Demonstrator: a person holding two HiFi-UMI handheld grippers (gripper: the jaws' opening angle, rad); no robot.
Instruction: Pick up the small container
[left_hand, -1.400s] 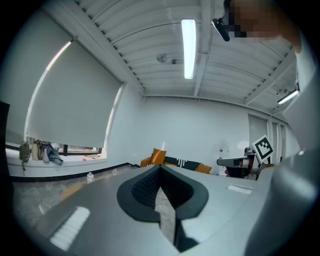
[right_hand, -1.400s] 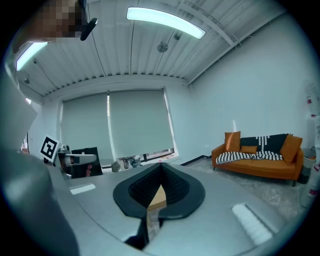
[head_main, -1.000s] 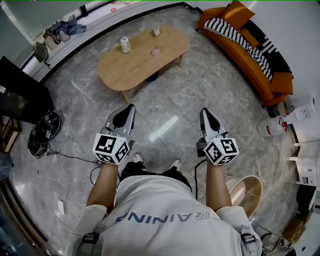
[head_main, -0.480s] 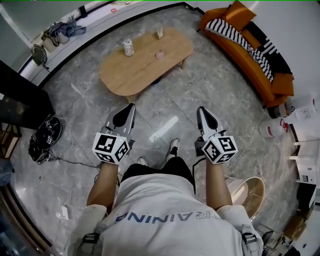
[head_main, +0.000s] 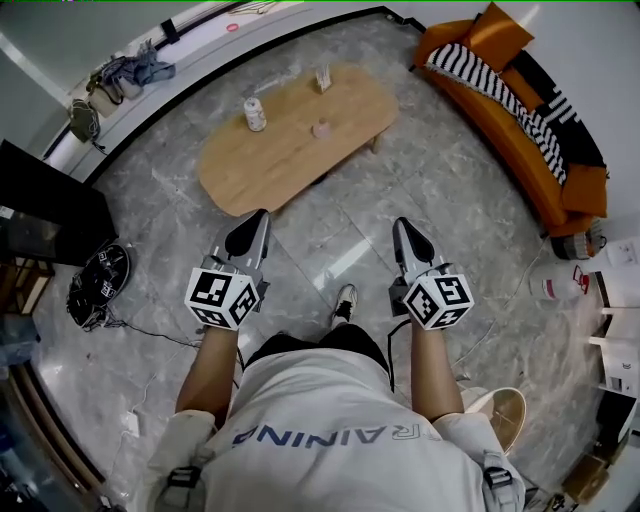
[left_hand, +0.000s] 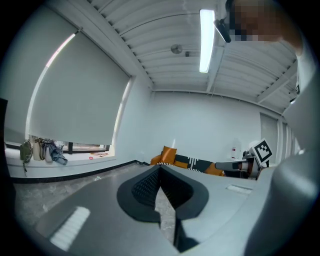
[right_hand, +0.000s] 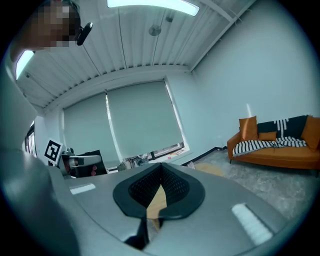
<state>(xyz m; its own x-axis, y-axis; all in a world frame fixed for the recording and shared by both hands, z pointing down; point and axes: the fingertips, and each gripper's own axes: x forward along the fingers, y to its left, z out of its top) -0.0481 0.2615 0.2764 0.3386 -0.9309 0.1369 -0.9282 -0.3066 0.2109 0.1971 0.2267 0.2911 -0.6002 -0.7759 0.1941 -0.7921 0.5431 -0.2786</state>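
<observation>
Small container is my best reading of the pinkish item (head_main: 322, 129) on the oval wooden table (head_main: 270, 165), in the upper middle of the head view. It is too small there to be sure of its shape. A taller pale can (head_main: 255, 115) stands to its left. Another upright item (head_main: 323, 76) stands near the table's far edge, above it in the frame. All three are well apart from each other.

Both tools are well short of the table, held out over the grey floor (head_main: 330, 230). The left tool (head_main: 258, 216) has its jaws together with nothing between them. The right tool (head_main: 403, 225) is fully closed and empty too. Each gripper view shows only room and floor past the meeting tips.

The step in hand looks like the approach, so closing the distance comes first. A walk up to the near long edge of the table would put the pinkish item in front of the right tool, which seems the natural one to use. Its jaws should be spread before it comes down, not at the last moment. It is best lowered with one jaw on each side of the item and level with the item's middle, then closed gently. The can leaves plenty of room, so knocking it is a small risk. The cable bundle (head_main: 95, 290) at the frame's left edge lies off the likely path.
</observation>
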